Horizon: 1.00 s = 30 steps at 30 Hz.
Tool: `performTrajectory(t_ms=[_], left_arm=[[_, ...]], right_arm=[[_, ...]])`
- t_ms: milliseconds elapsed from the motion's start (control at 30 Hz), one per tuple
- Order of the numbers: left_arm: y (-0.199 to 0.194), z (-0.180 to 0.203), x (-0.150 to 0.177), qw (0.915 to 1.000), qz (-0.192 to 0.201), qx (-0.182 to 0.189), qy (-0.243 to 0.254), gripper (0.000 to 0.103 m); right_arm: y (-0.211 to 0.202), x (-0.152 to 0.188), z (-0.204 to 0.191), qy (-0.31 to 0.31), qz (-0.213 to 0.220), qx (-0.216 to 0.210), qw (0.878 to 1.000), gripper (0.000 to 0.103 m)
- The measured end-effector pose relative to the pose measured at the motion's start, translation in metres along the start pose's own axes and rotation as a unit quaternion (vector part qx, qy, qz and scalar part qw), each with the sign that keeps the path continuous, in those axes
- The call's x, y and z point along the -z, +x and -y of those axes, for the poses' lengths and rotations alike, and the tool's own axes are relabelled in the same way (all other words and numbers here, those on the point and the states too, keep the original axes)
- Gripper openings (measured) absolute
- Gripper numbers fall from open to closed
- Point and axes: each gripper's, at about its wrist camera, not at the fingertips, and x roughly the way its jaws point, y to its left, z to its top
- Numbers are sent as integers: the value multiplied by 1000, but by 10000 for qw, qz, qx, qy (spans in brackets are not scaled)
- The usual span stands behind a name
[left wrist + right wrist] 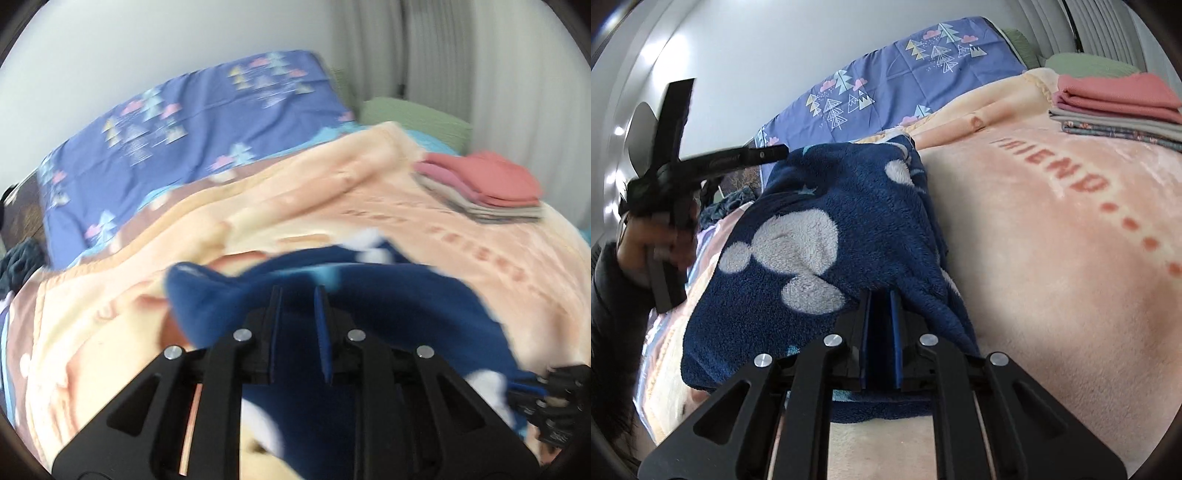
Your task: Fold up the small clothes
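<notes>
A navy fleece garment with white mouse-head shapes lies partly lifted on the peach blanket. In the right wrist view my right gripper is shut on the garment's near edge, and cloth drapes over its fingertips. My left gripper, held in a hand, pinches the garment's far left corner. In the blurred left wrist view the left gripper has its jaws close together with the navy garment between and under them.
A stack of folded clothes, pink on top, sits at the blanket's far right, also visible in the left wrist view. A purple quilt with tree prints lies along the wall. A green pillow is behind.
</notes>
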Motion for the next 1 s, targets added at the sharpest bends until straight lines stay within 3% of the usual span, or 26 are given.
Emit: performTrajectory(t_ms=[33,100,133,200,267,400,500,567,667,733,833,1000], left_arm=[[21,-8,5,9994,-230,-237,37,17],[68,-15,26,9974,-698,-136,135,14],[83,-12,38,9977,-593,-272,185,14],[87,-2,39,9980,-399,-484,56,10],[89,9,34,9958,-533,-642,388,9],[74,6,23,9936,-716,-521,699,10],[40,1,13,9982,-443,-178,368,10],[13,7,2,9988,-123,456,104,10],[-2,39,-14,9935,34,1014,515,10],[13,65,-18,9883,-214,1206,905,15],[93,95,5,9763,-1395,1074,1261,15],[93,95,4,9788,-1306,1075,1155,12]], right_arm=[[1,1,-2,-57,15,49,10000,9],[2,2,-9,-222,41,110,9997,9],[5,2,-13,-321,33,209,9993,9],[6,3,-19,-452,56,524,9976,9],[7,4,-17,-443,56,527,9976,9],[5,5,-12,-360,35,398,9986,9],[4,5,-8,-271,21,333,9991,9],[5,3,-6,-208,-8,259,9994,9],[5,3,-7,-235,-6,280,9993,9],[5,3,-7,-240,-7,285,9993,9],[7,1,-5,-205,-17,323,9993,9],[9,-1,-1,-159,-28,317,9994,9]])
